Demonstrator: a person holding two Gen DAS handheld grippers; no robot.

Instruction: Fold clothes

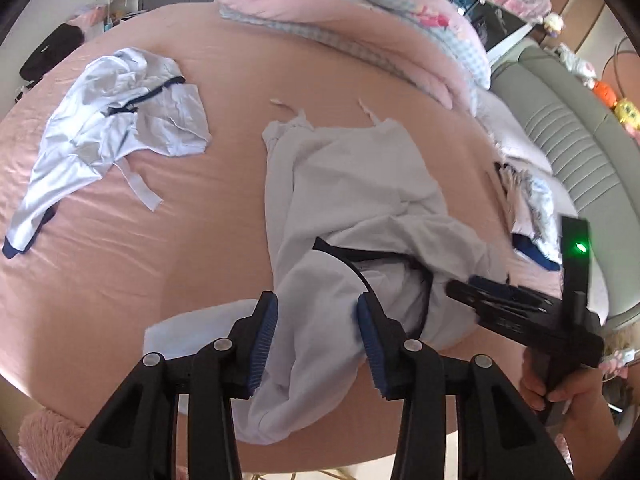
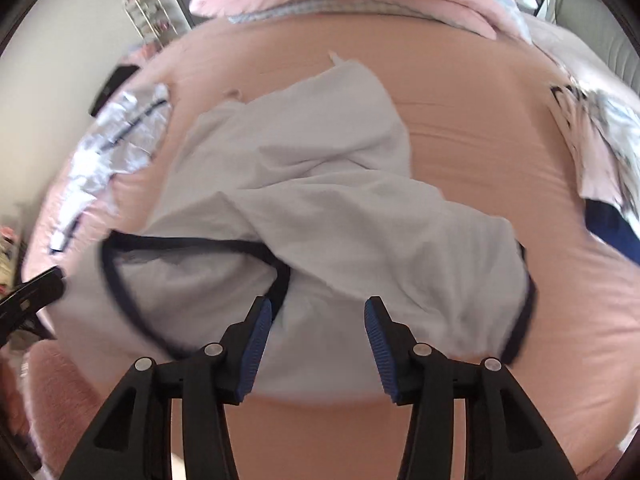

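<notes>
Nearest the left wrist camera, the left tongs [image 1: 316,322] stand released, blue pads [image 1: 266,332] well apart; a fold of the pale grey garment [image 1: 344,216] runs between them and hangs over the near edge of the bed [image 1: 120,248], though whether either pad touches the cloth cannot be told. The garment is a light grey piece with dark navy trim [image 1: 360,256], lying crumpled in a long heap on the pink sheet, its far end with two thin straps pointing toward the folded pink quilt [image 1: 360,20]. In the right wrist view, which is blurred, the right tongs [image 2: 318,322] are likewise released, jaws wide, poised over the near hem of the same garment [image 2: 304,200]; the cloth lies between and just beyond the pads, and no grip is visible. From the left camera the right tongs [image 1: 472,292] show side-on at the garment's right edge, held by a hand [image 1: 560,392]. A second pale garment [image 1: 108,120] with navy edging lies crumpled well apart on the left of the bed; a small pile of patterned clothes [image 1: 532,208] sits at the right, beside a grey-green headboard [image 1: 580,140]. No containers show in either view.
</notes>
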